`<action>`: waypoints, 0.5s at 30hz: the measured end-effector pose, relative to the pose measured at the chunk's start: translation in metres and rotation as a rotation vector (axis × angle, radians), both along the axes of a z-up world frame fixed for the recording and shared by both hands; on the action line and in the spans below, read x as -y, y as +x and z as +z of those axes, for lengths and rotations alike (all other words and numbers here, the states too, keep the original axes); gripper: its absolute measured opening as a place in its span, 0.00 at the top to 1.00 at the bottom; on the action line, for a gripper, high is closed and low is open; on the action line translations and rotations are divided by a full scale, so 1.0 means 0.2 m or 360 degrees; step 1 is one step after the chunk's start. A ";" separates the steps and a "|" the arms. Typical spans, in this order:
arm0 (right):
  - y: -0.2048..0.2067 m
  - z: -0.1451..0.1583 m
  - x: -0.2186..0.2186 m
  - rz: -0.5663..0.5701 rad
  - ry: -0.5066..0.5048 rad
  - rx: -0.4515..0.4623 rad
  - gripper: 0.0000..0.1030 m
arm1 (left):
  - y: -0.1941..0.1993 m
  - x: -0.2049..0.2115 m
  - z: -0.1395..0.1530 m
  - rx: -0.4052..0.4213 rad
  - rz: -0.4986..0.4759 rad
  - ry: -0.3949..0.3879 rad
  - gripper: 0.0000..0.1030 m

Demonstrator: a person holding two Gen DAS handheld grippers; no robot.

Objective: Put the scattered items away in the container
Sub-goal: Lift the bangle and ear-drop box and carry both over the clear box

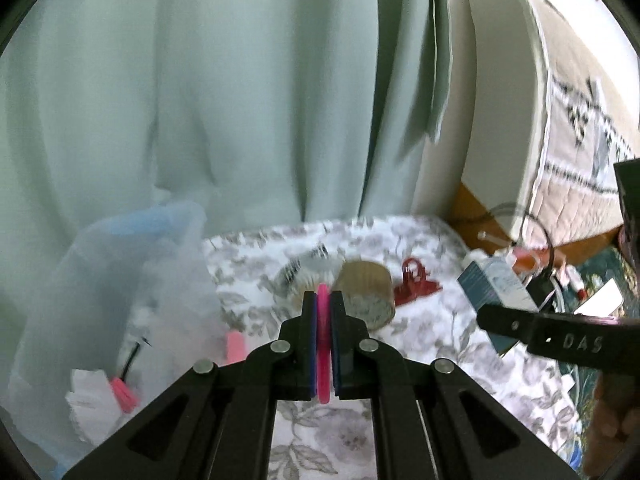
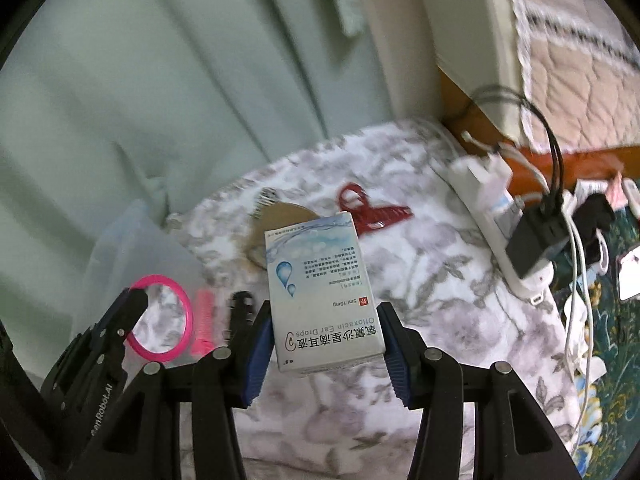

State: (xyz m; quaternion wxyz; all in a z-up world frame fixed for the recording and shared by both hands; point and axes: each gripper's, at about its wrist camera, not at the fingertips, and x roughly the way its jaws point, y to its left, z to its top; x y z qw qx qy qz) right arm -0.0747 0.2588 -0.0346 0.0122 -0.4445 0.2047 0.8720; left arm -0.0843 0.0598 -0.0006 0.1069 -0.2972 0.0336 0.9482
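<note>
Our left claw [image 1: 322,300] pinches pink ring [image 1: 322,344]; right claw [image 2: 325,320] squeezes ear drops box [image 2: 320,280]. Loose squeeze, thin ring slips before clear bin [image 1: 120,280].

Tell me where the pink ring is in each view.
Left wrist: pink ring, edge-on at bottom centre, clamped in the left hand-held gripper.
Right wrist: ring at lower left, seen as a full circle.
Shared landmark: red clip on the floral cloth.

The ear-drops box [image 2: 325,292] hides part of the blurred wooden brush [image 2: 276,220] behind it.
</note>
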 end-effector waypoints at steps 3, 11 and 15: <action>0.02 0.09 0.08 0.0045 0.0018 -0.0055 0.48 | 0.04 0.06 0.09 -0.0059 0.0037 0.0027 0.95; 0.05 0.31 0.28 0.0147 0.0091 -0.0183 0.48 | 0.15 0.26 0.25 -0.0170 0.0139 0.0097 0.95; 0.05 0.39 0.39 0.0210 0.0122 -0.0239 0.48 | 0.20 0.37 0.29 -0.0218 0.0197 0.0124 0.95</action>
